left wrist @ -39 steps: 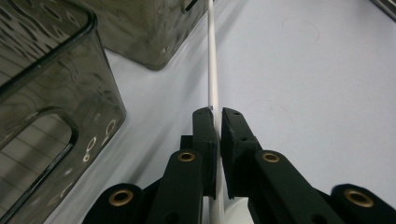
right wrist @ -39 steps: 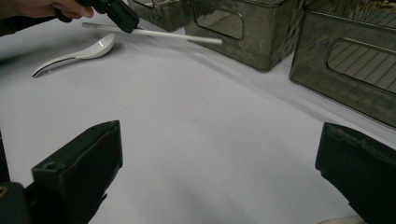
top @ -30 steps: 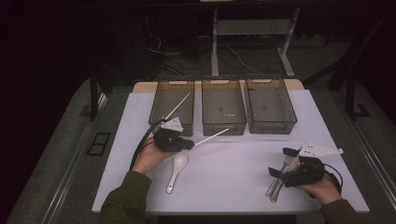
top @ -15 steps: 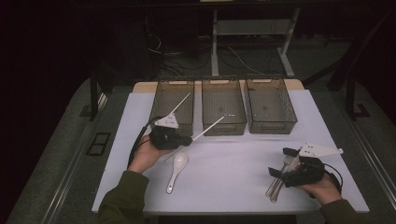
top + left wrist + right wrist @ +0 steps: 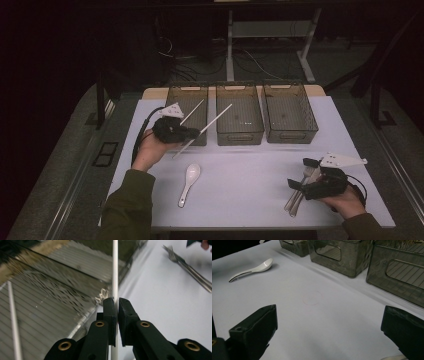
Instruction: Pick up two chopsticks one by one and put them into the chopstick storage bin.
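The left gripper (image 5: 192, 134) is pinching a white chopstick (image 5: 210, 126) between its jaws, which are pressed tight on the stick in the left gripper view. The chopstick is slanting up and to the far right, its far end lying over the middle bin (image 5: 239, 116), its near end sticking out below the left bin (image 5: 190, 102). A second white chopstick (image 5: 192, 111) is resting inside the left bin. A white spoon (image 5: 189, 182) is lying on the surface (image 5: 250, 175), just near of the left hand. At the near right, the right gripper (image 5: 299, 175) is sitting with its jaws spread wide, beside some metal forks (image 5: 297, 197). The right bin (image 5: 290, 112) is standing at the far right.
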A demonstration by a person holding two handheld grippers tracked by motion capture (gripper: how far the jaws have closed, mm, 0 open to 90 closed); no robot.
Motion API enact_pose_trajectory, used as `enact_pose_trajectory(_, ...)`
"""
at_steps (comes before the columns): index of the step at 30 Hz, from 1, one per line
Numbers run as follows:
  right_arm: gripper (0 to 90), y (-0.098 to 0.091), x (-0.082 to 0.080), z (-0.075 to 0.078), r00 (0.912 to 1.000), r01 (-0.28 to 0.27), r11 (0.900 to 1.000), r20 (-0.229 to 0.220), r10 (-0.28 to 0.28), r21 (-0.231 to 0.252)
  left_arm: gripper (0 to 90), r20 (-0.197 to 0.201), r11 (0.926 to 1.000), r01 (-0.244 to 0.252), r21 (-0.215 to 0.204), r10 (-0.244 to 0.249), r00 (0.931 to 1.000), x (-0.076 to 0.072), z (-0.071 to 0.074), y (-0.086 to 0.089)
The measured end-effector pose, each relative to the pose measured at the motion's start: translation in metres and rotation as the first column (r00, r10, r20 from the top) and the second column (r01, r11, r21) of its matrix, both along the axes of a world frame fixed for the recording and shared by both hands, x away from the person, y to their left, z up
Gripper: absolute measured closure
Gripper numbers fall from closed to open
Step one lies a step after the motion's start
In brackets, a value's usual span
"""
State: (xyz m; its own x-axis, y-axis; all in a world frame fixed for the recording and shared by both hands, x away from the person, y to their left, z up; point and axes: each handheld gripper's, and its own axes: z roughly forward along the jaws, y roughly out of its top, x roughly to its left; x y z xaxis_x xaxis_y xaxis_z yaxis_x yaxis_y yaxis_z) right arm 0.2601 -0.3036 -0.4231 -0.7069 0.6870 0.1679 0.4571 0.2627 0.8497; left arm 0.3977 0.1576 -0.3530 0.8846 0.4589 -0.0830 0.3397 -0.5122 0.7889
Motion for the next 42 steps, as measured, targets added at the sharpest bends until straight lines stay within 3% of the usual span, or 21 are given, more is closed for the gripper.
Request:
enact_pose_trajectory(7,0.6,0.0,0.0,0.0,1.0,-0.001,1.0,0.0,0.001,0.0,84.3,0.007,0.9993,-0.037,-0.008,0.037,0.9993,0.022,0.025,0.005)
enact_pose_trajectory(13,0.6,0.0,0.0,0.0,1.0,0.0,1.0,-0.001,0.0,0.003,84.3,0.036,0.9974,-0.071,-0.012,0.071,0.9968,0.042,0.048,0.007)
enact_pose_trajectory(18,0.6,-0.001,0.0,0.0,1.0,-0.001,1.0,-0.004,0.001,0.006,84.2,0.048,0.9936,-0.112,-0.014,0.112,0.9925,0.061,0.055,0.011)
enact_pose_trajectory(22,0.6,-0.002,0.0,0.0,1.0,-0.001,1.0,-0.002,0.001,0.007,84.2,0.031,0.9883,-0.152,0.009,0.152,0.988,0.073,0.043,0.016)
enact_pose_trajectory(30,0.6,-0.002,0.0,0.0,1.0,-0.002,1.0,-0.003,0.002,0.006,84.2,-0.027,0.9705,-0.228,0.077,0.231,0.9726,0.084,0.008,0.028)
enact_pose_trajectory(37,0.6,-0.002,0.001,-0.001,1.0,0.0,1.0,-0.005,0.0,0.007,84.1,-0.074,0.956,-0.26,0.137,0.271,0.9597,0.089,-0.017,0.027)
enact_pose_trajectory(42,0.6,-0.002,0.0,-0.001,1.0,-0.001,1.0,-0.004,0.001,0.006,84.1,-0.08,0.9473,-0.276,0.163,0.291,0.9533,0.092,-0.029,0.023)
